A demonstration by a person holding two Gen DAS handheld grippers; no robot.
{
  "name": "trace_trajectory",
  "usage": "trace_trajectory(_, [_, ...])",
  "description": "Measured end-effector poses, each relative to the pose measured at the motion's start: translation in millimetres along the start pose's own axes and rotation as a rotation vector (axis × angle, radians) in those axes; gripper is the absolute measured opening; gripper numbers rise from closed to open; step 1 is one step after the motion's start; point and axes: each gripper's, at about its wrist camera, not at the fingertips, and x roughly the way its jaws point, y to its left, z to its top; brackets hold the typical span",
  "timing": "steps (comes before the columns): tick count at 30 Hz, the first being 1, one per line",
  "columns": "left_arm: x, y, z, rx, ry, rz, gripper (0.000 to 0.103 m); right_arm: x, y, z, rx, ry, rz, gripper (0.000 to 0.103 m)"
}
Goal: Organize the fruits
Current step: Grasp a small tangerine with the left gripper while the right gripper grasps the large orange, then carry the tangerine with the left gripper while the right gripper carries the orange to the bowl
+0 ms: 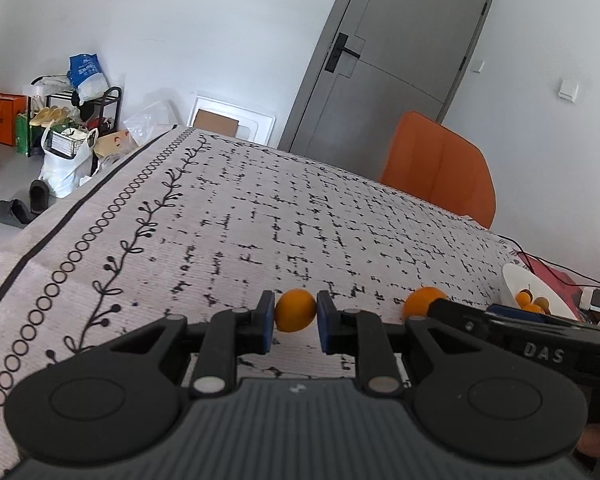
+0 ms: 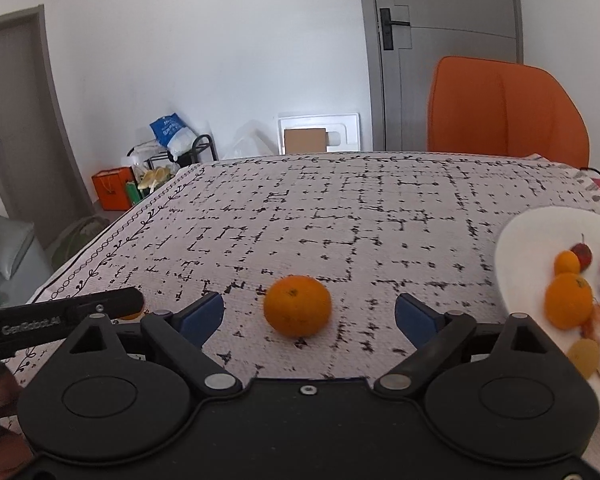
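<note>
My left gripper [image 1: 295,324] has its blue pads closed against a small orange fruit [image 1: 295,309] just above the patterned tablecloth. A second orange [image 1: 422,300] lies to its right, partly behind my right gripper's arm. In the right wrist view that orange [image 2: 297,306] sits on the cloth between the wide-open fingers of my right gripper [image 2: 309,315], not touched. A white plate [image 2: 524,236] at the right holds several fruits, among them an orange [image 2: 568,300]; the plate also shows in the left wrist view [image 1: 516,280].
An orange chair [image 2: 504,108] stands behind the table's far edge. A red object with dark cables [image 1: 548,270] lies past the plate. The table's left edge [image 1: 60,232] drops to a floor with bags and slippers.
</note>
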Motion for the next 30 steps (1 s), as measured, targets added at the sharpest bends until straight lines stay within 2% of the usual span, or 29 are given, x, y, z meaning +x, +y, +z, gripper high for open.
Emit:
trace_trajectory(4, [-2.5,9.0,1.8,-0.013,-0.004,0.011,0.02,8.8,9.2,1.4,-0.022,0.005,0.013,0.094])
trace_trajectory(5, [-3.3,11.1,2.2,-0.017,-0.005,0.013,0.02,12.1,10.5,1.7,-0.026,0.01,0.008,0.09])
trace_trajectory(6, [-3.9,13.0,2.4,-0.02,-0.005,0.014,0.02,15.0,11.3,1.7,-0.03,0.011,0.002,0.081])
trace_trajectory(7, [-4.7,14.1,2.3,-0.02,-0.005,0.016,0.02,17.9,11.1,1.5,-0.034,0.016,0.004,0.042])
trace_trajectory(8, [-5.2,14.8,2.6,-0.021,-0.006,0.02,0.02,20.5,12.8,1.0,-0.038,0.043,-0.008,0.038])
trace_trajectory(11, [-6.0,15.5,3.9,-0.023,-0.008,0.023,0.02,17.1,16.3,0.1,-0.058,0.046,-0.004,0.037])
trace_trajectory(19, [-6.5,1.2,3.4,0.005,-0.007,0.004,0.02,3.3,2.1,-2.8,-0.001,0.026,-0.003,0.038])
trace_trajectory(30, [-4.5,-40.7,3.2,0.081,-0.005,-0.037,0.02,-24.4,-29.3,-1.5,0.07,-0.049,-0.014,0.038])
